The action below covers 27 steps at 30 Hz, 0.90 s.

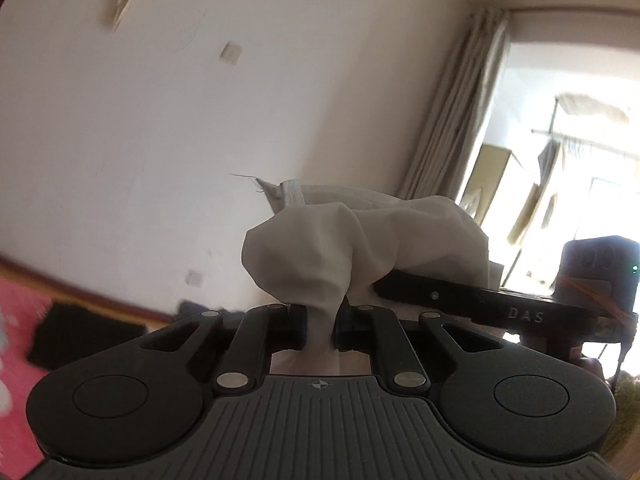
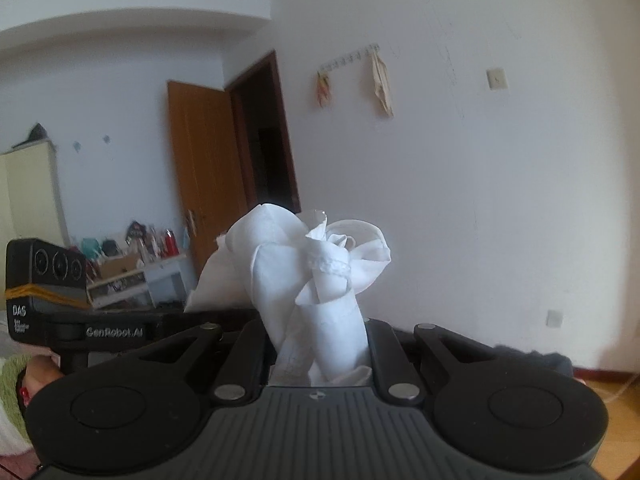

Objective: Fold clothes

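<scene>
A white garment (image 1: 320, 248) is held up in the air by both grippers. My left gripper (image 1: 320, 330) is shut on a bunched fold of it, and the cloth bulges above the jaws. In the left wrist view the right gripper's body (image 1: 500, 306) lies close by on the right, partly under the cloth. My right gripper (image 2: 322, 344) is shut on a twisted, hemmed part of the same white garment (image 2: 316, 268). The left gripper's body (image 2: 48, 280) shows at the left of the right wrist view, held by a hand (image 2: 40, 376) with a green sleeve. Where the cloth hangs below is hidden.
A white wall stands ahead in both views. A pink bedspread (image 1: 16, 352) with a dark cloth (image 1: 80, 336) lies low left. A curtain (image 1: 452, 120) and bright window are at the right. An open wooden door (image 2: 208, 176), a cluttered white shelf (image 2: 136, 276) and wall hooks (image 2: 352, 56) show too.
</scene>
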### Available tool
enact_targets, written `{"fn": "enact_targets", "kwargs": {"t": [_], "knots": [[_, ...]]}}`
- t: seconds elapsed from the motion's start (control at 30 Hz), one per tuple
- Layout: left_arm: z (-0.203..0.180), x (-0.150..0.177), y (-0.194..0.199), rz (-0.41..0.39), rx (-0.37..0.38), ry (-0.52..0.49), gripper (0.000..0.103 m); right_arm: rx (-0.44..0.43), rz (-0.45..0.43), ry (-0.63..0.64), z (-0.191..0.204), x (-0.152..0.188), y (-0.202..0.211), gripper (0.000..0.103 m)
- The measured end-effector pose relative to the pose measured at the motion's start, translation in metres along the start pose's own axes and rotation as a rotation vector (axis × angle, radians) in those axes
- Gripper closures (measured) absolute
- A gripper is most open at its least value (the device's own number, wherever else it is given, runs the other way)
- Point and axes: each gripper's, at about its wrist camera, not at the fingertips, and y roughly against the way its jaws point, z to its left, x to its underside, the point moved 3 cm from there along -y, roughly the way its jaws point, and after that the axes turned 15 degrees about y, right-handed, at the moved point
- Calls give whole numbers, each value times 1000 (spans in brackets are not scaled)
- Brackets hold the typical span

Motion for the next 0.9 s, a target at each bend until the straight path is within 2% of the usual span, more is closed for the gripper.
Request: {"fn": "enact_targets", "kwargs": {"t": [0.13,0.2,0.27,0.37,0.5,0.63,0.73,0.9], "knots": [[33,-16,-20,47,30,93,94,34,122,-22,-1,-14,-34,91],[51,-29,-26,55,21,122,94,41,176,-47,-4,-22,-58,91],[69,-43,-32,55,-2,148,94,36,209,-69,-8,-30,-87,91],[97,-63,-40,15,-79,165,94,-3,226,-98,-19,-32,-141,91],[135,-83,-61,-73,-205,185,94,-135,198,-115,-37,-28,-218,91],[179,-92,-97,-179,-342,233,94,-319,169,-64,-69,-22,-314,91],[212,-89,-130,-252,-434,258,94,-463,160,-8,-95,-13,-387,91],[270,-72,-166,-355,-523,372,94,-640,199,79,-130,12,-490,91]]}}
